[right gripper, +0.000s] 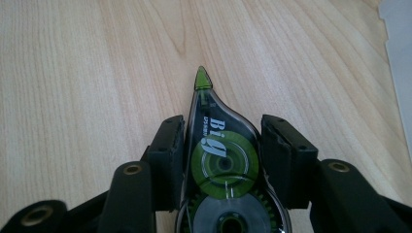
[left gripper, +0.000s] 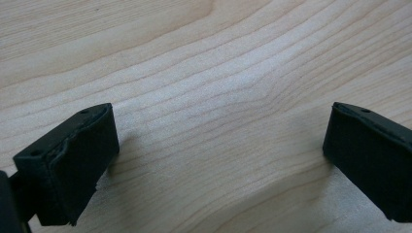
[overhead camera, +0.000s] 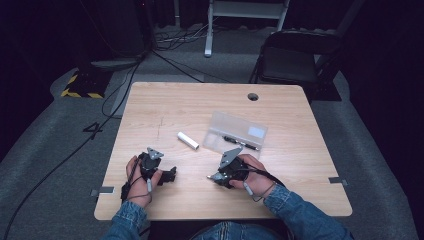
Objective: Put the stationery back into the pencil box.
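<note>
- My right gripper is clamped on the correction tape dispenser, pads squeezing both flat sides, near the table's front edge.
- Its long axis runs straight out between the jaws, green tip forward over the bare wood.
- Smooth see-through plastic teardrop shell, green reels inside.
- The open clear pencil case sits just beyond it, closest to my right hand.
- Left gripper gapes wide, nothing in it.

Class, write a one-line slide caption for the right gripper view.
Right tongs clamp a clear, green-reeled correction tape dispenser, its green tip aimed across the light wooden table.
</note>
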Demonstrator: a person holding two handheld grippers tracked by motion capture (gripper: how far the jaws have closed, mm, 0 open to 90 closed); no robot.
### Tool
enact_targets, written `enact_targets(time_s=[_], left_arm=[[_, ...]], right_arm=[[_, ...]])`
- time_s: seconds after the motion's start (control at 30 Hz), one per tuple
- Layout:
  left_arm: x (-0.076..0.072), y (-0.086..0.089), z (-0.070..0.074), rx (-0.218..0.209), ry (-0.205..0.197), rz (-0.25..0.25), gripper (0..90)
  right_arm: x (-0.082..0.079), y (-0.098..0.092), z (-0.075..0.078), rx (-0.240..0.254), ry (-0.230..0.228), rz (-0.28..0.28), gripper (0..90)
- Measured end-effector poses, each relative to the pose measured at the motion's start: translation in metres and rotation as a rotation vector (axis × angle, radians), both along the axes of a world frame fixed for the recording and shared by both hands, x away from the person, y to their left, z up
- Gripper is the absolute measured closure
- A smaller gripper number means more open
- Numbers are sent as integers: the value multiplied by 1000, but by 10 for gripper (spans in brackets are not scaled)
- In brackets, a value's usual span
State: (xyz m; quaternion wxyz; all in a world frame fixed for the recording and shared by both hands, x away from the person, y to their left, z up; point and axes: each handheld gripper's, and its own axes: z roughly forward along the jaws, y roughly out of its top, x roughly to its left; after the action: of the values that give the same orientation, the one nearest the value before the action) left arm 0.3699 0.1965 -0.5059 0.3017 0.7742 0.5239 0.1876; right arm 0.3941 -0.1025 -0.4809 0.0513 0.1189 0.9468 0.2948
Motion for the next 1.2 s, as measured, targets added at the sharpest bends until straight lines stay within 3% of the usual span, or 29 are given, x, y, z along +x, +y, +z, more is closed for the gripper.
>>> enact_targets(time_s=[0.3,0.63,1.2], left_arm=[[0,0,0,0,0,0,0],[0,0,0,0,0,0,0],[-1,0,0,3,-2,-2,1]], right_arm=[[0,0,2,-14,2,26,532],[2,-5,9,2,13,13,533],[15,-28,38,76,-31,-43,533]])
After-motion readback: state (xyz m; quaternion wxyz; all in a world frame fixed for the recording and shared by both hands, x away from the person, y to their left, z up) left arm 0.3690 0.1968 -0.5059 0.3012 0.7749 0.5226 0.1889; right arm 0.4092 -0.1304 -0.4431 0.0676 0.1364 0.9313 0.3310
